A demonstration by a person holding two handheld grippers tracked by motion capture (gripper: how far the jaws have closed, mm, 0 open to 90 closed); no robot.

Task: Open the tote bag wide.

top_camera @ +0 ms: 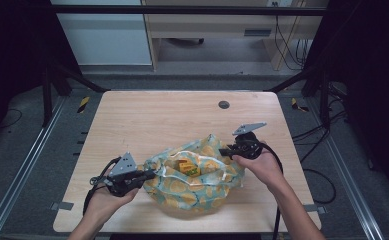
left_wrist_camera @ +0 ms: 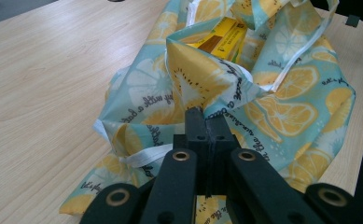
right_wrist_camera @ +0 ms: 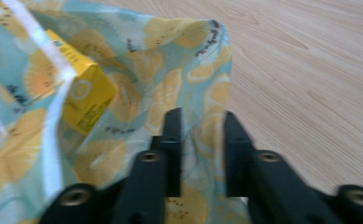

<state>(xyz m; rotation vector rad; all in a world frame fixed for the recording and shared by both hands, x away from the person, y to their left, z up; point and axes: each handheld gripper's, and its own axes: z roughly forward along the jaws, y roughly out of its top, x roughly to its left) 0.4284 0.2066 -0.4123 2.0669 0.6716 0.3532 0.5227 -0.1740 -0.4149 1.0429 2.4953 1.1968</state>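
High view: I hold the bag (top_camera: pixel 194 182) near the bench (top_camera: pixel 147 112) front edge, left hand-held gripper (top_camera: pixel 149 174) and right hand-held gripper (top_camera: pixel 227 151) at opposite rims, likely spreading its mouth.
Left gripper view: my jaws are together, clamped on a bag fold; yellow box (left_wrist_camera: pixel 223 37) lies inside.
Right gripper view: jaws apart, straddling the rim, not yet pinching; box beside them.

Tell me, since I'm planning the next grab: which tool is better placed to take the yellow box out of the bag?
Right, probably. The right tool stands open at the bag rim near the yellow box; the left tool is shut on the bag.
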